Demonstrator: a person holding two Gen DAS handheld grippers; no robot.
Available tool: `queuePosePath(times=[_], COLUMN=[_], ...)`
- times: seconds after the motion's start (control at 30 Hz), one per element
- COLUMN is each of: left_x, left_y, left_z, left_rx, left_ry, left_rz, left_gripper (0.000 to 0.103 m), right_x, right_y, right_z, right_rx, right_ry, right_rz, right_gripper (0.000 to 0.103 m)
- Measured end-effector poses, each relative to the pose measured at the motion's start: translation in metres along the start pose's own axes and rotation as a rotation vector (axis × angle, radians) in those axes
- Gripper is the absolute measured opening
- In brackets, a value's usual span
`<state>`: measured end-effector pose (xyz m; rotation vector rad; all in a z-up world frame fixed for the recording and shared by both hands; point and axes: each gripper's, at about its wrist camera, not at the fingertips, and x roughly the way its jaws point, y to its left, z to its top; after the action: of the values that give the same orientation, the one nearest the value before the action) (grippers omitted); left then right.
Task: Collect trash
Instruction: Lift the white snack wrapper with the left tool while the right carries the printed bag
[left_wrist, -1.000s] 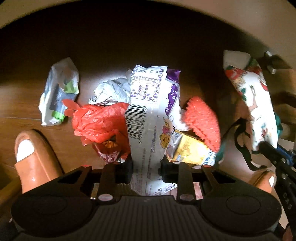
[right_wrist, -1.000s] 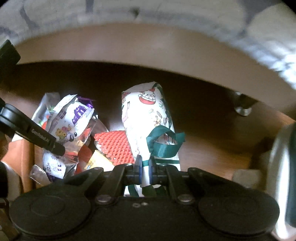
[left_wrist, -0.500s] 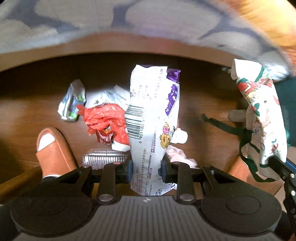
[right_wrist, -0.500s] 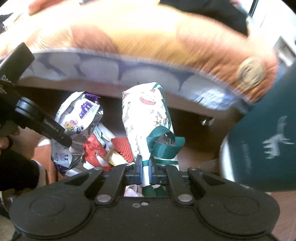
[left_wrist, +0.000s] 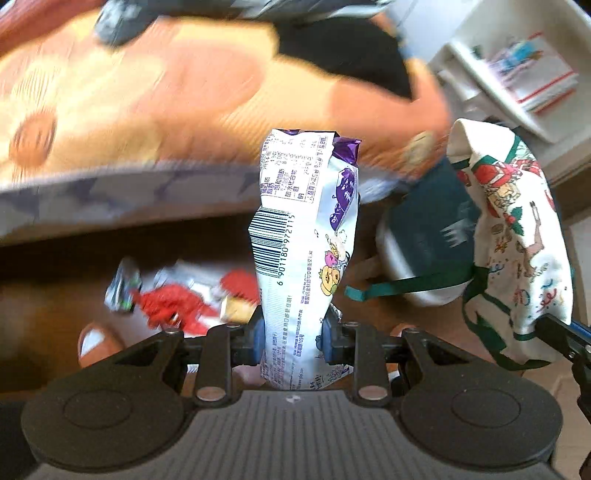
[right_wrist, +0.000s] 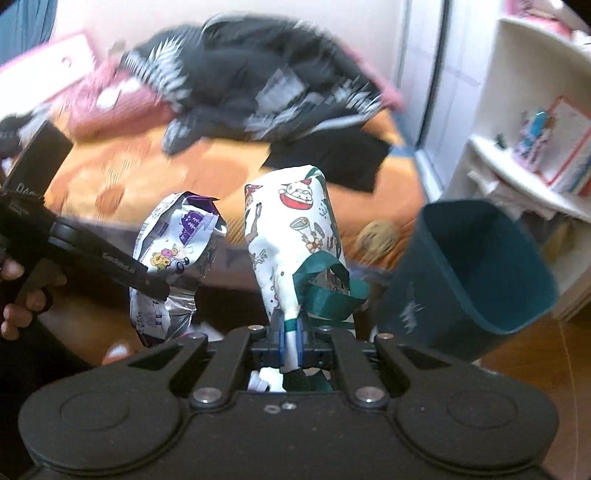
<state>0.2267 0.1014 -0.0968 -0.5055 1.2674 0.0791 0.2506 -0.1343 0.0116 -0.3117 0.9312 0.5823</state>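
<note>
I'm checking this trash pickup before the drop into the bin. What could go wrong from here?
The left gripper pinches the snack wrapper only near its bottom end, so it might flop or slip. The right gripper holds the Christmas-print bag by a thin edge; its loose green ribbon could snag on the teal bin.

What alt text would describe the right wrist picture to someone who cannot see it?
The right gripper pinches a white Christmas-print bag with green ribbon handles. Left of it, the left gripper holds a snack wrapper; a dark teal bin sits to the right.
</note>
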Motion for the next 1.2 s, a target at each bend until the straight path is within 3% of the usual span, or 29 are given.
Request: queuePosePath(times=[0.3, 0.5, 0.7, 0.87, 1.2], left_x=[-0.064, -0.065, -0.034, 0.007, 0.105], left_y=[-0.107, -0.181, -0.246, -0.288, -0.324], left_z=[0.056, 0.101, 0.129, 0.14, 0.152], left_rx=[0.192, 0.289, 0.366, 0.421, 0.512], left_ry=[-0.17, -0.225, -0.212, -0.161, -0.025], left_rz=[-0.065, -0.083, -0.093, -0.077, -0.022], left_gripper=[0.028, 0.028, 0.028, 0.028, 0.028], right_x=[-0.051, -0.049, -0.021, 0.019, 0.087], right_y=[-0.076, -0.133, -0.182, -0.208, -0.231], right_z=[0.04, 0.048, 0.046, 0.031, 0.003], right_rx=[0.075, 0.155, 0.23, 0.268, 0.333], right_ry=[-0.145, -0.177, -0.147, -0.06, 0.06], right_rz=[-0.119, -0.191, -0.237, -0.247, -0.24], right_gripper=[0.006, 0.006, 0.006, 0.006, 0.006])
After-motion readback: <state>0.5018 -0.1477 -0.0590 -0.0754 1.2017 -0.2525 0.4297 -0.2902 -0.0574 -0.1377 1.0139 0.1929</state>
